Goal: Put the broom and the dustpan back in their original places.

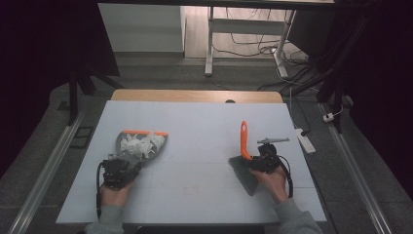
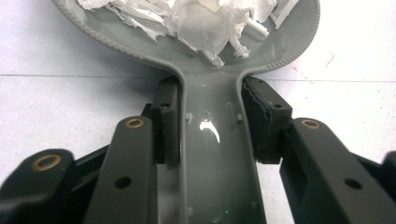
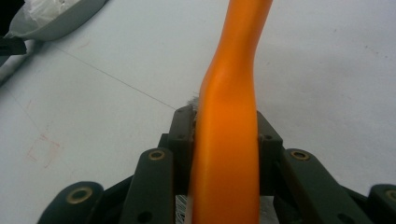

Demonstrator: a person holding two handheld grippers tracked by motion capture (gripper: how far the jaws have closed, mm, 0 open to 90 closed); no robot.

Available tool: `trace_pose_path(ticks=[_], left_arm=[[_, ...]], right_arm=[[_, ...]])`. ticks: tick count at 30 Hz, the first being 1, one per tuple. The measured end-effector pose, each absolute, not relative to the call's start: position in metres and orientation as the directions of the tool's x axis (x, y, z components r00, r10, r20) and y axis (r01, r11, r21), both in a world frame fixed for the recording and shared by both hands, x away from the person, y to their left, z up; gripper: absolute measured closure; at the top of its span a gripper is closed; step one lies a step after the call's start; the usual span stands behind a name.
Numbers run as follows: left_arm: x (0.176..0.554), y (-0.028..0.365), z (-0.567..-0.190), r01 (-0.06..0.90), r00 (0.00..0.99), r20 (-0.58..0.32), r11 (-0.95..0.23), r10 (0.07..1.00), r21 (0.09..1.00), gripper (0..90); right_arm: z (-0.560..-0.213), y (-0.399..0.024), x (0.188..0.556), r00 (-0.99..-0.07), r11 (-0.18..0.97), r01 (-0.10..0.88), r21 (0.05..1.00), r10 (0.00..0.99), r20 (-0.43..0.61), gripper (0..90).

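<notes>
The person's left gripper (image 1: 118, 171) sits at the left of the white table (image 1: 195, 126) and is clamped on the flat handle of a grey dustpan (image 1: 141, 144). In the left gripper view the two black jaws press against both sides of the dustpan handle (image 2: 215, 149), just behind the point where it widens into the pan. The pan lies flat on the table ahead of the gripper and holds a pile of torn white paper scraps (image 1: 141, 143); its far rim carries an orange strip. The right gripper (image 1: 263, 158) sits at the right of the table, well apart from the dustpan, and is closed on the orange handle of a hand brush (image 1: 244, 141). In the right gripper view the jaws grip the orange handle (image 3: 231, 140) on both sides, and the handle extends up and away from the gripper. In the high view the brush's dark grey bristle end (image 1: 245, 174) points down toward the near edge of the table, beside the right hand (image 1: 272, 181). Beyond the table stands a white desk frame (image 1: 243, 29) with cables on the floor.
</notes>
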State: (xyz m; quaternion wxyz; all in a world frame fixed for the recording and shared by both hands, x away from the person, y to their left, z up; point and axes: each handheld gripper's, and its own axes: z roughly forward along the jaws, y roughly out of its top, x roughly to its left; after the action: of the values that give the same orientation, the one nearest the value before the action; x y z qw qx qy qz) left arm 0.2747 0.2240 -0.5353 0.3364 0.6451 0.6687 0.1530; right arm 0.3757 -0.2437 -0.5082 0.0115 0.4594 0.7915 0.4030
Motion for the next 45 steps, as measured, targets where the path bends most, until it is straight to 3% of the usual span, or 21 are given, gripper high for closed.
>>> trace_pose_path(ticks=[13, 24, 27, 45], left_arm=[[0.273, 0.221, -0.532, 0.748, 0.072, -0.253, 0.115, 0.965, 0.654, 43.0], [0.272, 0.222, -0.53, 0.744, 0.071, -0.248, 0.114, 0.966, 0.658, 24.0], [0.27, 0.223, -0.529, 0.738, 0.076, -0.25, 0.114, 0.965, 0.665, 22.5], [0.261, 0.227, -0.519, 0.709, 0.113, -0.23, 0.084, 0.967, 0.701, 20.7]], right_arm=[[-0.506, -0.241, 0.377, -0.588, 0.327, 0.689, 0.647, 0.774, 0.235, 58.3], [-0.51, -0.24, 0.381, -0.573, 0.359, 0.698, 0.619, 0.799, 0.183, 46.2], [-0.511, -0.239, 0.382, -0.561, 0.379, 0.698, 0.607, 0.817, 0.136, 39.8], [-0.5, -0.251, 0.376, -0.572, 0.347, 0.66, 0.666, 0.807, 0.147, 43.6]])
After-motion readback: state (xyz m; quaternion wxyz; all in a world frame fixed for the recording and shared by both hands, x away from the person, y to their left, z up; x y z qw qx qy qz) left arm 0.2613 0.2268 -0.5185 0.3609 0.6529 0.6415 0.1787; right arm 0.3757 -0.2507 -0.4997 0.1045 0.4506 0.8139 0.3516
